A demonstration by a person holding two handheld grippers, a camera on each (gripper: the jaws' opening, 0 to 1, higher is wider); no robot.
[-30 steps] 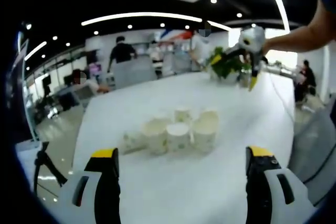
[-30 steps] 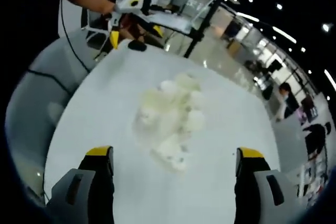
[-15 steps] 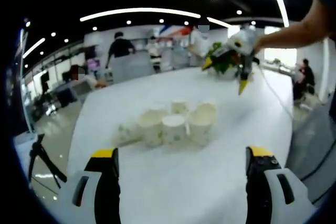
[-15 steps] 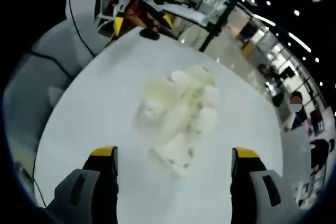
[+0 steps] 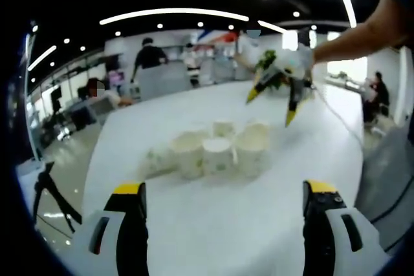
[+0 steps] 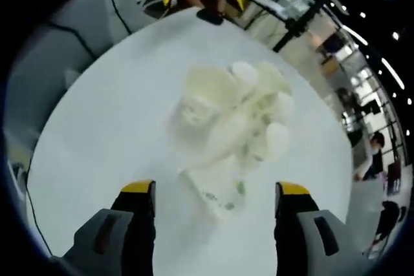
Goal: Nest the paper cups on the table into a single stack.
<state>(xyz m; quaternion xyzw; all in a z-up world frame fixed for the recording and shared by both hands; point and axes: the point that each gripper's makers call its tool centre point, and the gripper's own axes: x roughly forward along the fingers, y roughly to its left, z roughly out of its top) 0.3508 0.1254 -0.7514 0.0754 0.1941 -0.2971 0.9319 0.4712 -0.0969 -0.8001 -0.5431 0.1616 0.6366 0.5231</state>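
Cups (image 5: 217,152) are sitting bunched mid-table (image 5: 213,224), none nested yet; insides too blurry to judge. At the bunch's left, one cup (image 5: 154,161) is lying on its side. Left gripper (image 5: 223,224) is hovering in front w/ jaws apart, holding nothing. Right gripper (image 5: 279,94), beyond the bunch's right, jaws apart too. Risk: light cups touching, so one nudge could be toppling neighbours.

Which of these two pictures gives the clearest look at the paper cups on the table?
The left gripper view: there the paper cups stand as separate shapes with visible rims on the white table, one lying on its side. In the right gripper view the cups are seen from above, washed out and blurred into one pale clump, so they are hard to count.
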